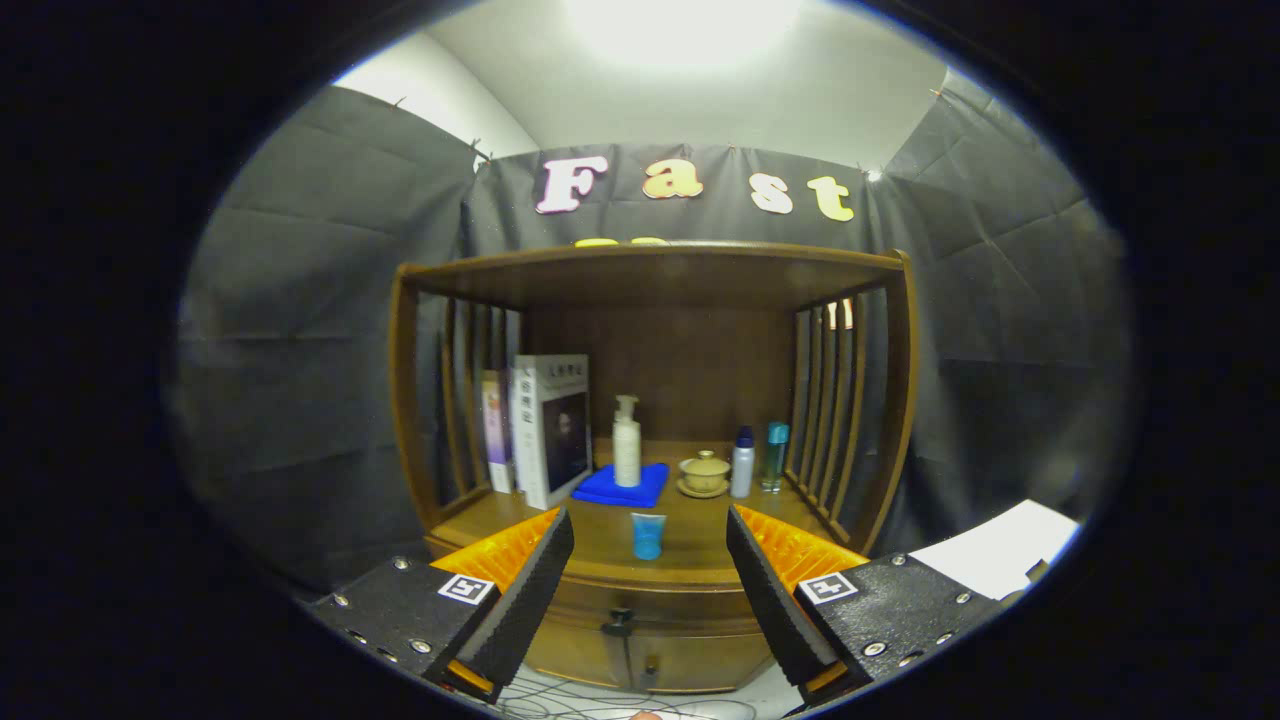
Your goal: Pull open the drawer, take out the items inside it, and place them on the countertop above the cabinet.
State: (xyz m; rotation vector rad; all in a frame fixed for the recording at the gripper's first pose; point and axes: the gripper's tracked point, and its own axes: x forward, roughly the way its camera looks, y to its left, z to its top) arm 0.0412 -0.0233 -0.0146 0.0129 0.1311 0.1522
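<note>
1. The tool [650, 560] has black textured finger pads, orange ribbed backing, and a black-and-white square marker on each black body; its fingers stand apart, gripping nothing.
2. The cabinet [905, 400] beyond the fingers is dark brown wood, its counter [700, 535] a lighter brown.
3. Just ahead, between the fingers, stands a light blue cup [648, 535].
4. Further beyond lies a bright blue cloth [622, 487] under a cream pump bottle [627, 442].
5. A tan lidded cup [705, 473] sits beside a white bottle [742, 464] with a dark blue cap and a teal bottle [775, 455].
6. The books [548, 425] are white and purple.
</note>
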